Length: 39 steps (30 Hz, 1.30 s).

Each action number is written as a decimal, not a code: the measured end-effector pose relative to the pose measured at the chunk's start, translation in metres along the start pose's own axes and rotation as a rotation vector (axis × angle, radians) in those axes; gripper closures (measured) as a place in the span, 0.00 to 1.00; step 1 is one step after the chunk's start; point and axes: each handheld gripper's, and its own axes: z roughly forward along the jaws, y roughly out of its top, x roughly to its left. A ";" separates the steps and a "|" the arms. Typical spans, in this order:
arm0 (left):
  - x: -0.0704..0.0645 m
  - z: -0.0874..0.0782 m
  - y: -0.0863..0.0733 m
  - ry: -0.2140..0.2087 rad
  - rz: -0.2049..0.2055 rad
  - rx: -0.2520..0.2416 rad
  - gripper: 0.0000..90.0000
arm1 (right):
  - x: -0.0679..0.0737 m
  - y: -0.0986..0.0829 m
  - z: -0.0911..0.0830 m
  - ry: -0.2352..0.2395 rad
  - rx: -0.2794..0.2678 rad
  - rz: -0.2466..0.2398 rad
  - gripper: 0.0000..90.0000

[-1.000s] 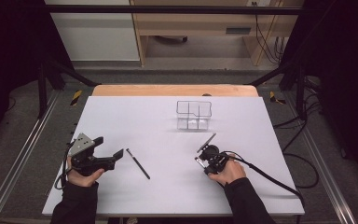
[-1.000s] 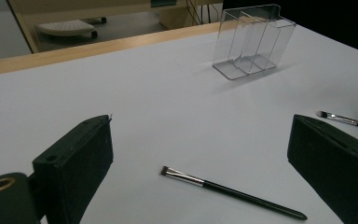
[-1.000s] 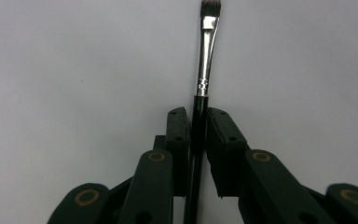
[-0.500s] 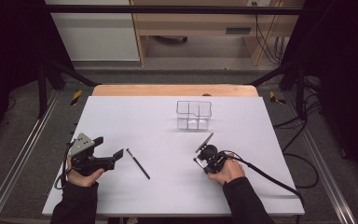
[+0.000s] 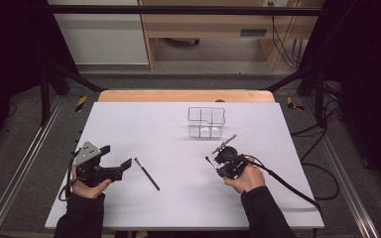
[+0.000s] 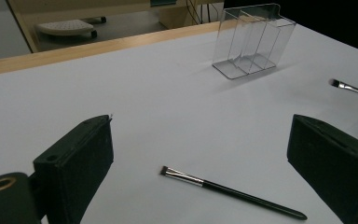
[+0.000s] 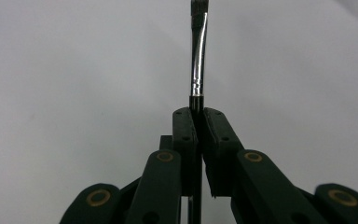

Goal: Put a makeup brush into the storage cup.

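A thin black makeup brush (image 5: 146,173) lies flat on the white table (image 5: 178,124), bristles toward the far left. In the left gripper view this brush (image 6: 228,190) rests just ahead, between the wide-apart jaws. My left gripper (image 5: 115,155) is open beside it, holding nothing. My right gripper (image 5: 214,163) is shut on a second brush (image 5: 208,160). In the right gripper view that brush (image 7: 197,60) sticks straight out past my right gripper (image 7: 199,114), silver ferrule and bristles forward, above the table. A clear plastic divided organizer (image 5: 207,121) stands beyond both grippers.
The organizer (image 6: 251,39) has several upright compartments with nothing in them. A wooden strip (image 5: 183,95) borders the table's far edge. A black cable (image 5: 287,186) trails right from the right gripper. Metal frame rails (image 5: 25,163) run along both sides.
My right gripper, with its brush, has shifted slightly up and away from the person. The left gripper and the loose brush have not moved.
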 end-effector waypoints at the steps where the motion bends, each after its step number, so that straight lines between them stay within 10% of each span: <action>1: 0.000 0.000 0.000 0.000 0.000 0.000 0.07 | 0.000 0.000 -0.002 0.001 -0.022 0.003 0.93; 26: 0.000 0.001 0.000 0.002 0.001 0.001 0.07 | -0.015 -0.002 -0.047 -0.036 -0.528 0.142 0.93; 39: -0.001 0.002 -0.001 -0.002 0.005 0.004 0.07 | -0.021 0.004 -0.056 -0.061 -0.672 0.193 0.93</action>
